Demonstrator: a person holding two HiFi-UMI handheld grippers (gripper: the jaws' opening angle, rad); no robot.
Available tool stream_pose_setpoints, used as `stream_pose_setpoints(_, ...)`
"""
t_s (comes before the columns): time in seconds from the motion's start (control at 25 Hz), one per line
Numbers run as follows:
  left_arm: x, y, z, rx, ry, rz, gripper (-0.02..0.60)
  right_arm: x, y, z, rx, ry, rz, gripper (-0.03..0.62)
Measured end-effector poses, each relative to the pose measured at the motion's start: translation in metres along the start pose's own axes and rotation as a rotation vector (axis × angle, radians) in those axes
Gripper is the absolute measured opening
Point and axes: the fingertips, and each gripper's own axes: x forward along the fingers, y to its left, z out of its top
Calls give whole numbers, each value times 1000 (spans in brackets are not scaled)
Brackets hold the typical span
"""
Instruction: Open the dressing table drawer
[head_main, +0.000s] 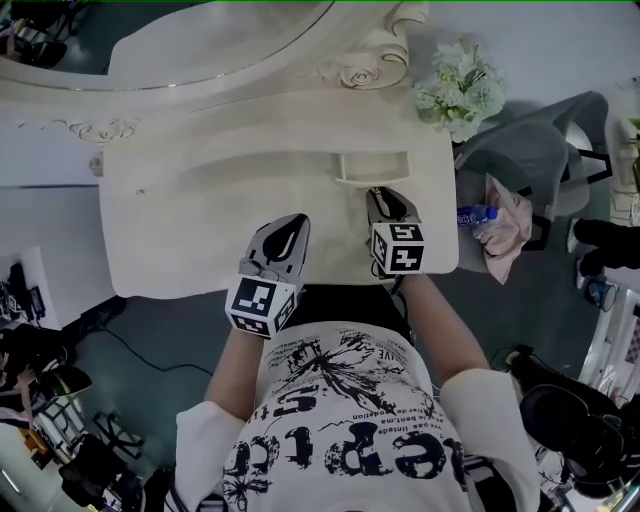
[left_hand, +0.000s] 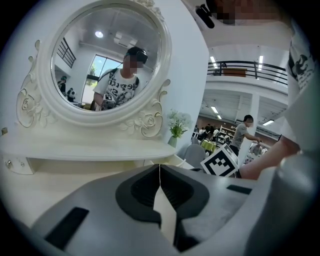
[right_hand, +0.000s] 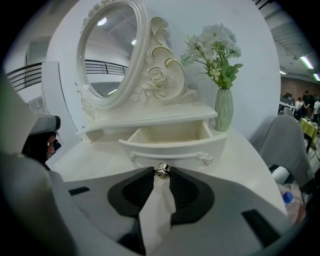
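The small cream drawer (right_hand: 170, 145) under the mirror shelf stands pulled out, its inside bare; from the head view it juts forward (head_main: 372, 166) over the tabletop. My right gripper (right_hand: 161, 173) is shut on the drawer's metal knob (right_hand: 161, 170), which sits pinched between the two tips. In the head view this gripper (head_main: 385, 197) points at the drawer front. My left gripper (head_main: 290, 226) hovers over the tabletop to the left of the drawer, touching nothing. Its jaws are shut tip to tip with nothing in them (left_hand: 160, 167).
The oval mirror (right_hand: 112, 50) rises behind the drawer. A green vase of white flowers (right_hand: 223, 110) stands at the table's right rear corner. A grey chair (head_main: 530, 150) holding cloth and a bottle (head_main: 477, 213) is right of the cream tabletop (head_main: 190, 230).
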Motion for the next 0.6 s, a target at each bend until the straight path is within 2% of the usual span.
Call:
stream_pose_setpoints(0.12,1,-3,5,2,-10,-2,20,-5,0,0,-8,31,6,123)
stream_pose_setpoints(0.2,2,-6,12,5,-20,-5,20,-16,-2,8,-7,14,-10,127)
stream_pose_setpoints(0.32,1,-9,27,17,-45,-4,20,-41,-1,34,-5,-62,-22,122)
stream_pose_setpoints(0.44,-3,-11,45,35,-77,3,20,-66,6,68,-37,-144,3,61)
stream_pose_setpoints(0.6,-8,-12,69,58,-116,21,20,-97,15,115,-99,-269,32,25)
